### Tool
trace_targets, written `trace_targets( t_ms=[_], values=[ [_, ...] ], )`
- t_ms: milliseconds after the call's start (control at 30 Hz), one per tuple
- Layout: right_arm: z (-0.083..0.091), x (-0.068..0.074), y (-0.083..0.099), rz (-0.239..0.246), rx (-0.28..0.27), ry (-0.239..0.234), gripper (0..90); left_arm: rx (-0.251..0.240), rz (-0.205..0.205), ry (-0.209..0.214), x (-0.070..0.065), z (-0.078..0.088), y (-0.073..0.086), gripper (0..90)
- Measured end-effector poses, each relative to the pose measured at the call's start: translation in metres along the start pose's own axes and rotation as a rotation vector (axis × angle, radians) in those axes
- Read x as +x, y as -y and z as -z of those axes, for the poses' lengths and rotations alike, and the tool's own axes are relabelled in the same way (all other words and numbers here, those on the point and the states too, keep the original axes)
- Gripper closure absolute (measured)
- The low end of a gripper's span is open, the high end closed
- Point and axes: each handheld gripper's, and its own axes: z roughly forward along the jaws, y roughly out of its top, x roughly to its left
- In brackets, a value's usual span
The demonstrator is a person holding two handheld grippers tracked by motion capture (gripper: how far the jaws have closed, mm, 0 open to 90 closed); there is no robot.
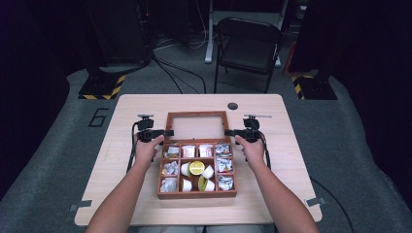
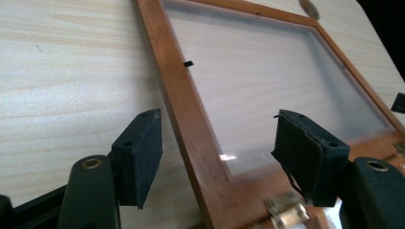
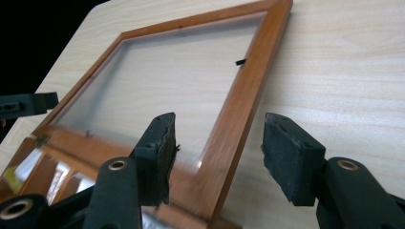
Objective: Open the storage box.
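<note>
Wooden box [image 1: 197,194] sits mid-bench [image 1: 291,160], lid [image 1: 197,114] swung back, standing open behind the compartments. Lid = wood frame w/ clear pane.

L tool [image 1: 167,132] at the lid's left edge. Left gripper view: jaws straddle the left frame rail [image 2: 184,114], one pad outside over the bench, other over the pane. Gap on both sides, pads not pressing the wood. Jaws spread, nothing pinched. Brass hinge [image 2: 285,212] just below, near the inner jaw.

R tool [image 1: 229,132] mirrored at the lid's right edge. Right gripper view: jaws straddle the right frame rail [image 3: 243,114], inner pad over the pane, outer pad over bare bench. Inner pad close to the rail, can't tell if it touches; outer pad clearly off. Spread, no pinch.

Both hands [image 1: 147,150] wrap the tool bodies, forearms come in from the near bench edge.

Box interior: grid of compartments. Left + right columns hold crumpled foil packets [image 1: 170,168]; back row has paper sachets [image 1: 188,151]; centre cells hold small white cups [image 1: 208,171], one w/ yellow lid [image 1: 197,167].

Beyond the bench: folding chair [image 1: 248,46], floor cables.
</note>
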Motion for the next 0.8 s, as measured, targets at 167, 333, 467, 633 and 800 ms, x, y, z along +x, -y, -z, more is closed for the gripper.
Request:
trace_targets(
  t_ms=[167, 333, 467, 633, 800],
  values=[
    [0.025, 0.025, 0.008, 0.124, 0.015, -0.018, 43.9, -0.033, -0.016, 0.017, -0.011, 0.022, 0.005, 36.1],
    [0.044, 0.049, 0.019, 0.219, 0.032, -0.05, 40.8, -0.05, -0.045, 0.044, -0.022, 0.044, 0.016, 37.1],
    [0.055, 0.065, 0.031, 0.293, 0.017, -0.078, 40.5, -0.061, -0.06, 0.065, -0.027, 0.06, 0.026, 37.1],
    [0.063, 0.081, 0.044, 0.368, 0.005, -0.074, 41.9, -0.088, -0.082, 0.068, -0.03, 0.075, 0.04, 37.1],
    [0.062, 0.088, 0.053, 0.387, 0.023, -0.088, 43.1, -0.089, -0.107, 0.047, -0.029, 0.079, 0.049, 36.9]
  ],
)
